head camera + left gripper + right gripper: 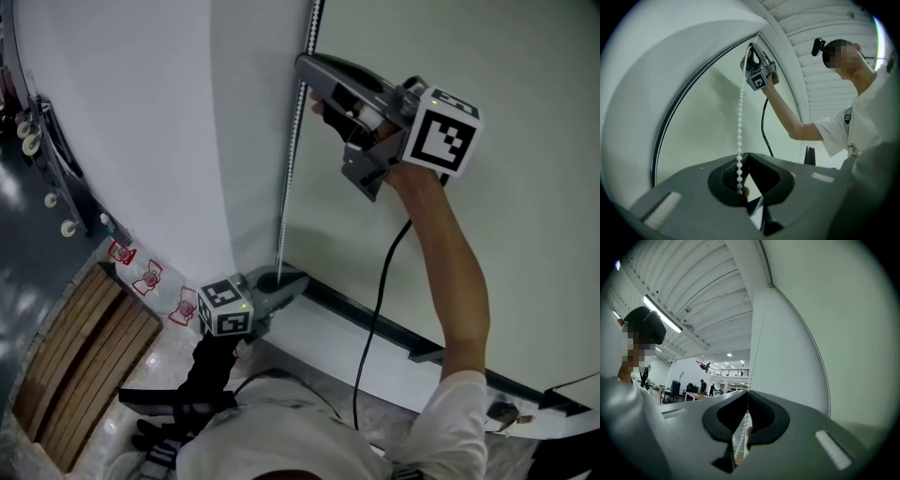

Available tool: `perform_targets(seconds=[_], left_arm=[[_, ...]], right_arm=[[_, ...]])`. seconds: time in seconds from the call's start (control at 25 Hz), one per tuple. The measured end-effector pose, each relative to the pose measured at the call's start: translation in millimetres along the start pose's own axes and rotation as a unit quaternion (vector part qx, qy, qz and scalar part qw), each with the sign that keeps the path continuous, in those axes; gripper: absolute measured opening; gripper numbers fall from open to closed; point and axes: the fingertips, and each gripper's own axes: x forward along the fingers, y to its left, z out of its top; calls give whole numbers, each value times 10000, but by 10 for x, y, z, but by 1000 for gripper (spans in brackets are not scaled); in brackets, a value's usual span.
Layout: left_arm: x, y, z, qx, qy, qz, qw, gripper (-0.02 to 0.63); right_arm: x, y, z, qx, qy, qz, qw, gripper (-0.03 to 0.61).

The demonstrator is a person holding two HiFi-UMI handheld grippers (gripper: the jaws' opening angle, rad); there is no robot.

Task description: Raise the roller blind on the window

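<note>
Now R gripper [307, 75] & L gripper [287, 278] both pinch bead chain [290, 169].

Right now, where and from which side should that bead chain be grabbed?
Pinch the bead chain high on its vertical run, coming level from the room side, as the right gripper does. It hangs thin and taut, so shut jaws catch between beads; the left gripper holds lower.

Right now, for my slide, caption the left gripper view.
White beaded pull chain stretched from the shut jaws of the left gripper up to the raised right gripper.
</note>
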Motion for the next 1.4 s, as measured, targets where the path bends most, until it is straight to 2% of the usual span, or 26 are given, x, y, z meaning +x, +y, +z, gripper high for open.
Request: perform_targets(seconds=[0.4,0.68,1.0,1.4], left_arm=[[-16,0,-49,-107,15,16,9999,-2],[-12,-19,-59,-114,11,-2,9999,-2],[-10,-14,-70,-108,20,-29,9999,-2],[75,2,49,-158,7,-72,9998,-2]], right_arm=[[53,133,-131,25,500,266,9984,5],[8,181,-604,197,851,243,9959,5],[-82,297,-885,243,990,196,9946,4],[-219,339,-1418,669,1313,207,9889,4]])
